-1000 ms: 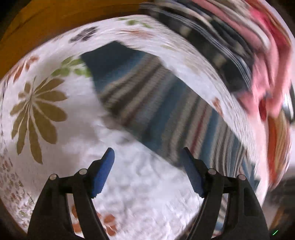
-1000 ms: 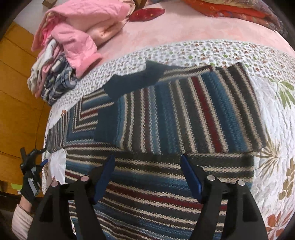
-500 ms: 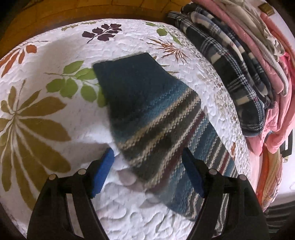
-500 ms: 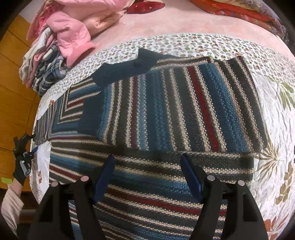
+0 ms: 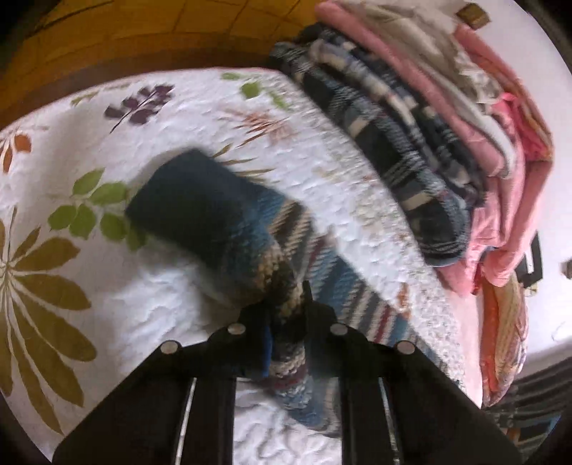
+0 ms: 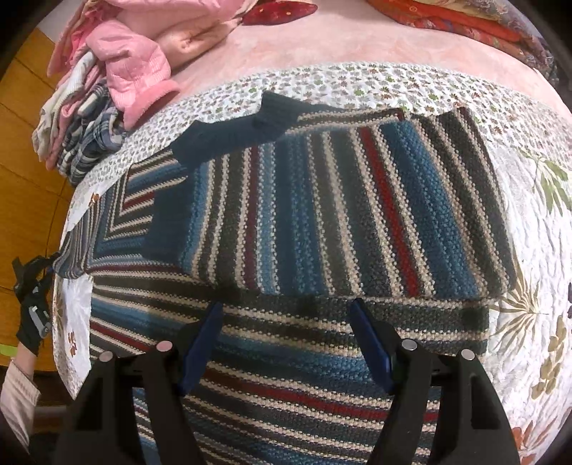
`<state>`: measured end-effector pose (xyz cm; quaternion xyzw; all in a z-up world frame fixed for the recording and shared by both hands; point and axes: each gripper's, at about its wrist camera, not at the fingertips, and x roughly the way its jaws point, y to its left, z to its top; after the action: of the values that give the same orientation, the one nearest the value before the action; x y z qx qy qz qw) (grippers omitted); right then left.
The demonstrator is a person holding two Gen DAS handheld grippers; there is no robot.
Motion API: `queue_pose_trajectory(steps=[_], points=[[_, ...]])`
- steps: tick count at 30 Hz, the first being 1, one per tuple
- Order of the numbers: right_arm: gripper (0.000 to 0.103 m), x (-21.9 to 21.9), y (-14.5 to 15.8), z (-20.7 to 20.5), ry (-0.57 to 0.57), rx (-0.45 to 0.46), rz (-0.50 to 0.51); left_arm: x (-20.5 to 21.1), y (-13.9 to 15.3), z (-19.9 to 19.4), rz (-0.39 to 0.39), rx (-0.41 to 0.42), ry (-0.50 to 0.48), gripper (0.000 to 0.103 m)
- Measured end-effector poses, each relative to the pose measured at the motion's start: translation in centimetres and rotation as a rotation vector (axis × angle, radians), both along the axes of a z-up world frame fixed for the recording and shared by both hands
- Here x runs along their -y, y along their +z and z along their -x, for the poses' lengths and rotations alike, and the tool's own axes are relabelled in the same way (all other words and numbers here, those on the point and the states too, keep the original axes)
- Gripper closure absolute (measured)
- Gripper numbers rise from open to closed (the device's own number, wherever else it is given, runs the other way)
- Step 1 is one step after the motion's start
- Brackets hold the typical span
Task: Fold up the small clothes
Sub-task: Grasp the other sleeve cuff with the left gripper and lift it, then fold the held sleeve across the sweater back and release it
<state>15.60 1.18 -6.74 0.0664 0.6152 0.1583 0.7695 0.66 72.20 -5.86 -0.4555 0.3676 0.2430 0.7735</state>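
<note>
One striped sweater (image 6: 321, 221) on the quilt (image 6: 543, 229), filling the middle of the right wrist frame, one sleeve folded across the body with its stripes running up-frame and its dark cuff (image 6: 164, 232) toward centre left. Other sleeve (image 5: 221, 229) reaching out to the left edge, long axis running from lower right to upper left in the left wrist frame, dark cuff at the far end. Left gripper (image 5: 286, 329) clamped tight on that sleeve, knit bunched between the fingers (image 5: 266, 343); blurred here. Right gripper (image 6: 286, 343) at lower centre, fingers (image 6: 368, 343) spread wide over the sweater's lower body, holding nothing. One pile of folded clothes (image 6: 107, 78) in the upper left of the right frame, pink on top, plaid beneath, well apart from the sweater. One stack of red patterned cloth (image 6: 464, 21) at upper right. Sleeve's path across the quilt unobstructed.
</note>
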Motion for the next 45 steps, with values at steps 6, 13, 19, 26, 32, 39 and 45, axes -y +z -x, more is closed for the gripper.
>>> queue_pose_trajectory(steps=[6, 13, 19, 26, 32, 39, 45], points=[[0.029, 0.1, 0.3, -0.6, -0.013, -0.004, -0.016, 4.2, 3.1, -2.5, -0.029, 0.049, -0.105, 0.092], [0.029, 0.6, 0.6, -1.0, -0.021, -0.002, -0.018, 12.9, 6.5, -6.1, -0.058, 0.094, -0.332, 0.092], [0.029, 1.9, 0.7, -1.4, -0.051, -0.008, -0.038, 21.1, 7.7, -8.3, -0.025, 0.131, -0.478, 0.092], [0.029, 3.0, 0.8, -1.4, -0.062, -0.010, -0.047, 29.9, 7.4, -10.3, -0.014, 0.163, -0.606, 0.092], [0.029, 3.9, 1.0, -1.7, -0.079, -0.010, -0.057, 35.8, 5.2, -12.1, 0.055, 0.192, -0.618, 0.092], [0.030, 4.6, 0.4, -2.0, -0.089, -0.023, -0.050, 43.0, 1.4, -13.5, 0.061, 0.159, -0.669, 0.092], [0.030, 4.7, 0.0, -2.0, -0.080, -0.034, -0.041, 44.6, -2.2, -13.5, 0.090, 0.055, -0.710, 0.089]])
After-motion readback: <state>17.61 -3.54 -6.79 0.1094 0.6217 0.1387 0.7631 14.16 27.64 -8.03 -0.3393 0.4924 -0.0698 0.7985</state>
